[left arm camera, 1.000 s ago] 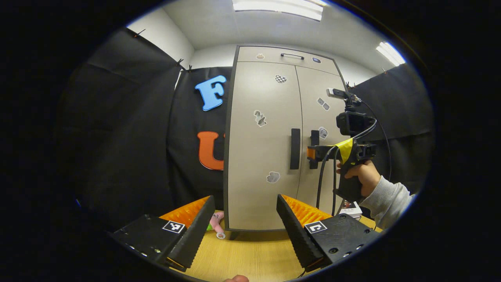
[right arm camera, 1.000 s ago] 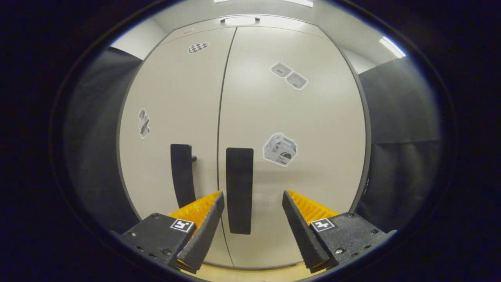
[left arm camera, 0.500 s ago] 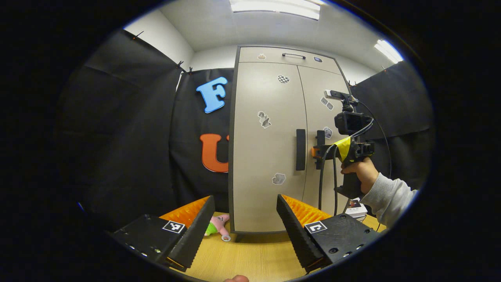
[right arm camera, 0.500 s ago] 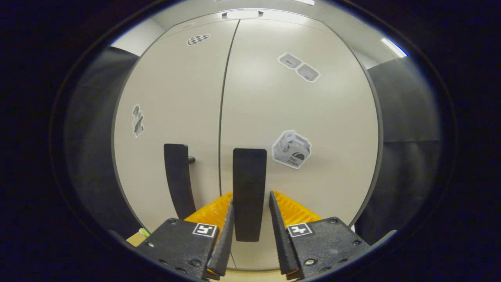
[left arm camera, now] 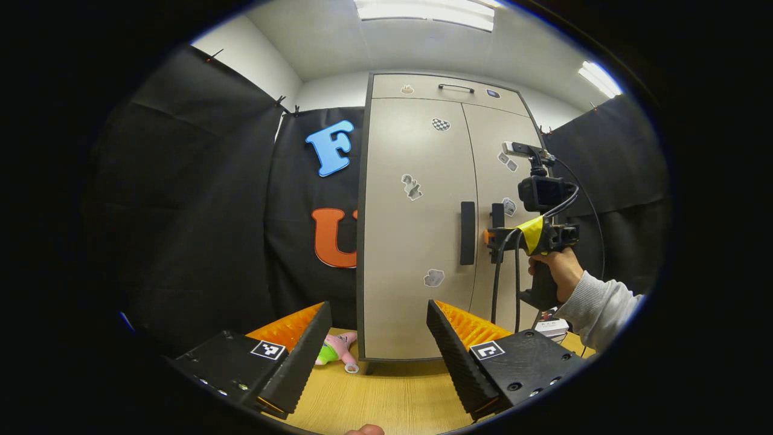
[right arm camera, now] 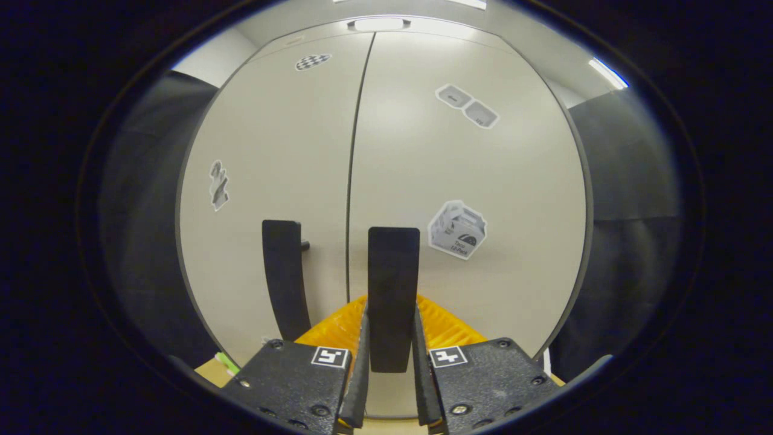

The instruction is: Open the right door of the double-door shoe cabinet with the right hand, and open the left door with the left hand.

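Note:
A tall beige double-door shoe cabinet (left arm camera: 416, 229) stands on a wooden table, both doors closed. Each door carries a black vertical handle by the centre seam. In the right gripper view my right gripper (right arm camera: 389, 338) is shut on the right door handle (right arm camera: 392, 284), a finger pressing on each side; the left door handle (right arm camera: 282, 272) stands free beside it. In the left gripper view my left gripper (left arm camera: 377, 344) hangs open well in front of the cabinet, nothing between its fingers. The right gripper (left arm camera: 494, 237), held by a hand (left arm camera: 555, 269), sits on the right handle (left arm camera: 497, 216); the left handle (left arm camera: 467, 232) is untouched.
A pink and green plush toy (left arm camera: 337, 349) lies on the table (left arm camera: 386, 399) by the cabinet's left foot. A small white box (left arm camera: 552, 326) sits at the cabinet's right. A drawer with a handle (left arm camera: 455, 88) tops the cabinet. Black cloth walls close in both sides.
My right gripper moved in on the right door handle and its fingers closed from wide apart onto it. The left gripper drew back slightly and stayed open. Both doors remain closed.

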### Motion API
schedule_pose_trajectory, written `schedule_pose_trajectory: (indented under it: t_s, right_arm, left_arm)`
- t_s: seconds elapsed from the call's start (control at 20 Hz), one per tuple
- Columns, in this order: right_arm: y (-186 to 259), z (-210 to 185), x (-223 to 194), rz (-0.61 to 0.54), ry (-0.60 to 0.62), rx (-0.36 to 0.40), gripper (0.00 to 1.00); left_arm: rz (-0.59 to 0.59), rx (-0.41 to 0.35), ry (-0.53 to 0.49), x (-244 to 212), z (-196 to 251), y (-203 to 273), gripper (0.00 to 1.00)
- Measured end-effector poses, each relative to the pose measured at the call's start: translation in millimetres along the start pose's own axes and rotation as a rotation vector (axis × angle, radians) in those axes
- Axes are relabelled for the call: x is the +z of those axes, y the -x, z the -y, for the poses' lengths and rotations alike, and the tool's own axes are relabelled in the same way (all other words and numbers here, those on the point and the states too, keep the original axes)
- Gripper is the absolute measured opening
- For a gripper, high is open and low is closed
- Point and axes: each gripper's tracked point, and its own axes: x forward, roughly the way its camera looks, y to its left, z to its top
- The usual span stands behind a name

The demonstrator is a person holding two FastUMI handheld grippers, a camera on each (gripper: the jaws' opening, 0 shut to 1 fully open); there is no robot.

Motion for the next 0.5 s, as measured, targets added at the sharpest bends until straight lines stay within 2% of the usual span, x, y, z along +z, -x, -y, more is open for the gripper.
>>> schedule_pose_trajectory:
  t_s: [0.5]
  right_arm:
    - [65.8,19.3,-3.0,0.011,-0.038,0.066,0.25]
  left_arm:
    - [0.016,0.009,-0.008,4.4,-2.1,10.4,0.95]
